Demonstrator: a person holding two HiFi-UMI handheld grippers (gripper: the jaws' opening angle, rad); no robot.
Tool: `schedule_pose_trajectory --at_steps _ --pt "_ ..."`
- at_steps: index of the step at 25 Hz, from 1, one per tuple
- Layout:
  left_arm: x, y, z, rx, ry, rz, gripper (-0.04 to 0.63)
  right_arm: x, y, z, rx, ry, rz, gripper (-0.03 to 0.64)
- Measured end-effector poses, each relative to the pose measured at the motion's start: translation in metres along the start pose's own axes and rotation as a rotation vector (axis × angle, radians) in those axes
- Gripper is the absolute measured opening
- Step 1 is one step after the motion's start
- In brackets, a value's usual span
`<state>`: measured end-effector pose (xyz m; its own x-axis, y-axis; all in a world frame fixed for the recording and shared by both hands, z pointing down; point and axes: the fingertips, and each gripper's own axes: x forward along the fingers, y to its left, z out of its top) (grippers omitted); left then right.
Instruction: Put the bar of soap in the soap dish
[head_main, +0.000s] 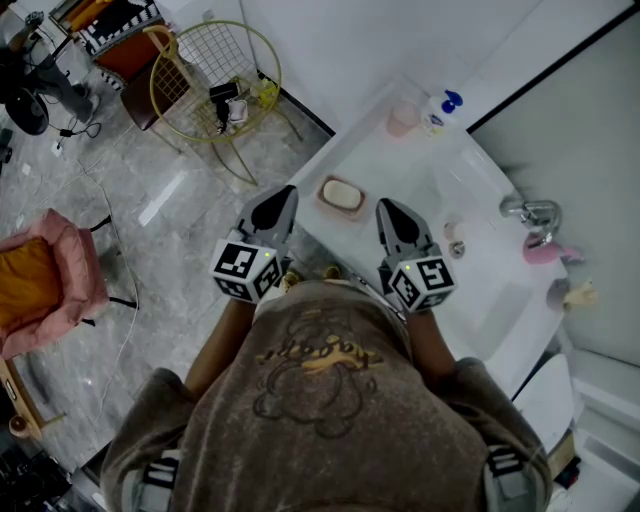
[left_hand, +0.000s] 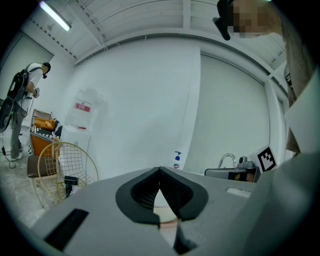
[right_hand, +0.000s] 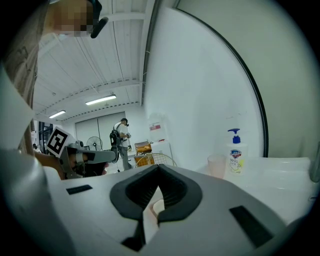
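Observation:
A cream bar of soap (head_main: 342, 193) lies in the pinkish soap dish (head_main: 325, 201) near the front left edge of the white counter (head_main: 400, 170). My left gripper (head_main: 284, 193) hovers just left of the dish, off the counter's edge, jaws closed tip to tip with nothing between them. My right gripper (head_main: 386, 208) is over the counter just right of the dish, also shut and empty. In the left gripper view the gripper (left_hand: 160, 173) has its pads meeting at the tip. The right gripper view shows its gripper (right_hand: 159, 169) closed the same way.
A pump bottle (head_main: 440, 112) and a pink cup (head_main: 403, 120) stand at the counter's back. The basin's faucet (head_main: 530, 212) is to the right, with a pink item (head_main: 543, 250) beside it. A yellow wire chair (head_main: 215, 80) and a pink armchair (head_main: 45, 290) stand on the floor to the left.

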<state>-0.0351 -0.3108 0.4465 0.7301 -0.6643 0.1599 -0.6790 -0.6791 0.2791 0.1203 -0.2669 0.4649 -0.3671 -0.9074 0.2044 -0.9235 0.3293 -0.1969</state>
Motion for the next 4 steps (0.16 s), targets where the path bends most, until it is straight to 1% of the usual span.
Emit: schedule_pose_trajectory --at_steps 4 --pt "0.0037 0.0006 0.0021 -0.006 -0.002 0.000 0.005 0.0021 -0.0040 -0.0018 -0.002 -0.006 0.004 0.002"
